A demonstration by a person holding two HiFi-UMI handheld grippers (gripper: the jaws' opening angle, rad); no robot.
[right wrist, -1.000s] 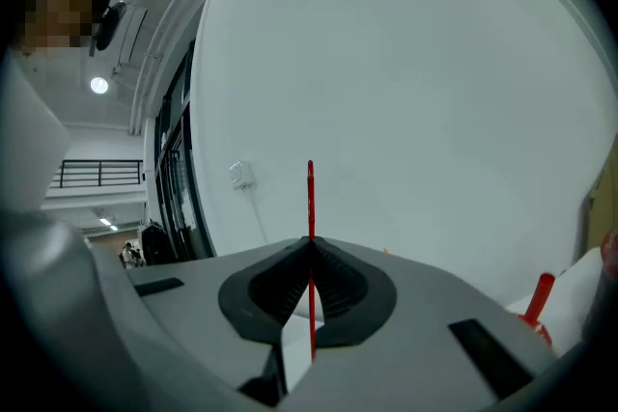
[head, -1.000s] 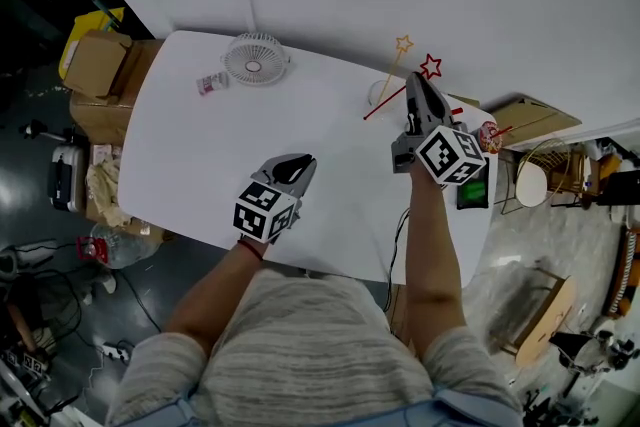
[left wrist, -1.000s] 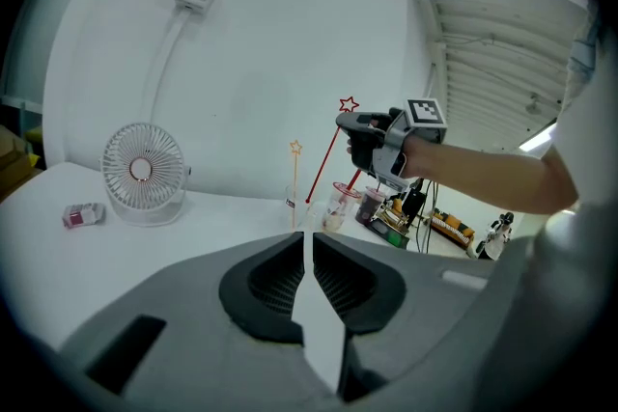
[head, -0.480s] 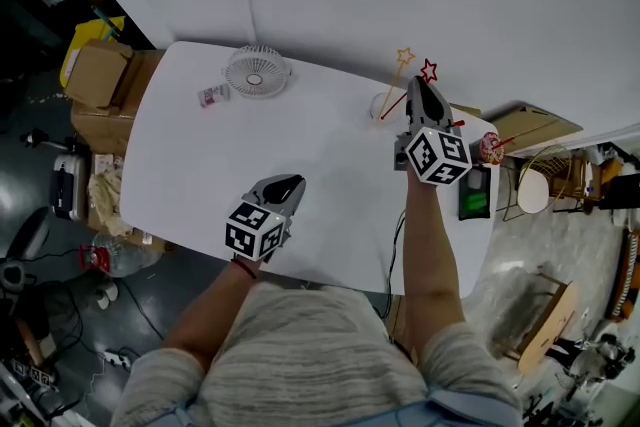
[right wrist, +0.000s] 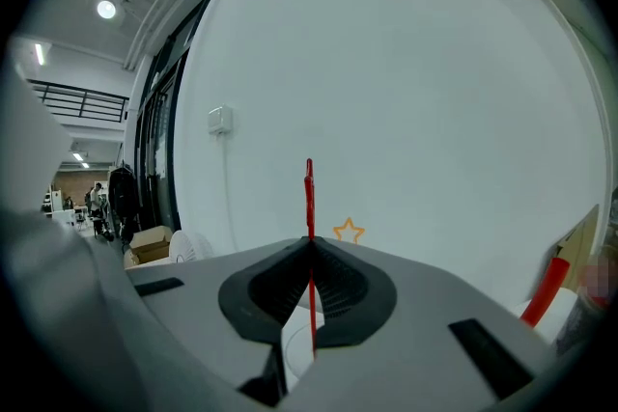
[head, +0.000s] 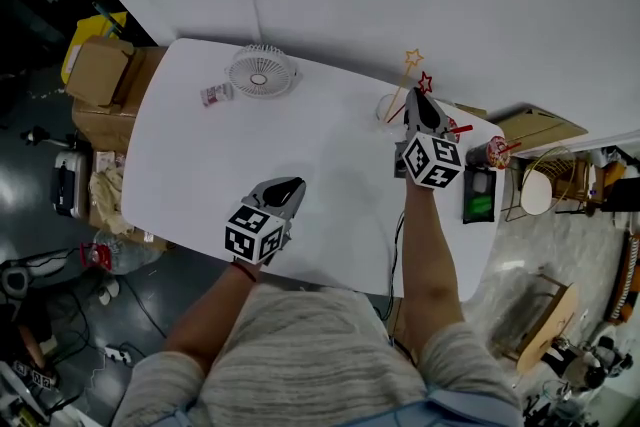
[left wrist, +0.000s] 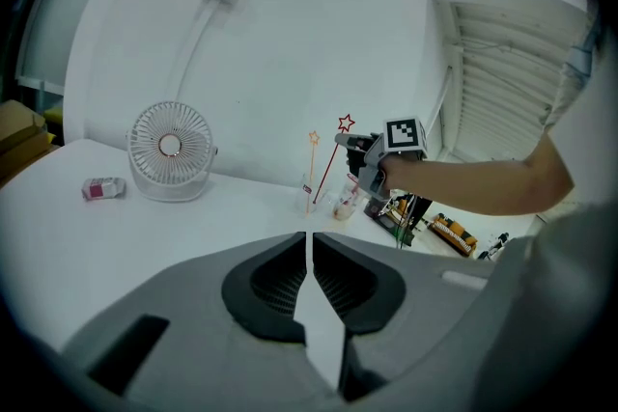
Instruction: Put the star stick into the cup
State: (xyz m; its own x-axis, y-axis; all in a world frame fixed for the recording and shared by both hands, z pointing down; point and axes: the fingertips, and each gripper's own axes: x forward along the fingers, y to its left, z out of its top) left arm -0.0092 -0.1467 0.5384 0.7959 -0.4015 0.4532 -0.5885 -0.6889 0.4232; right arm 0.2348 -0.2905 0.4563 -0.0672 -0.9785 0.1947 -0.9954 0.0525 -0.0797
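Insertion is in hand: the right gripper [head: 413, 99], clamped on the star stick [right wrist: 309, 193], holds it slanted at the cup [head: 386, 107] rim, so lowering then letting go seems next; the left gripper [head: 289, 189], jaws together, hovers well apart from it.

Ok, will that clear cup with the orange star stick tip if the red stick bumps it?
Probably light: the cup looks thin and clear, with the orange star stick in it. That stick leans high above the rim, so a sideways knock may tip it. The red star stick in the right hand-held gripper looks thin and might flex first.
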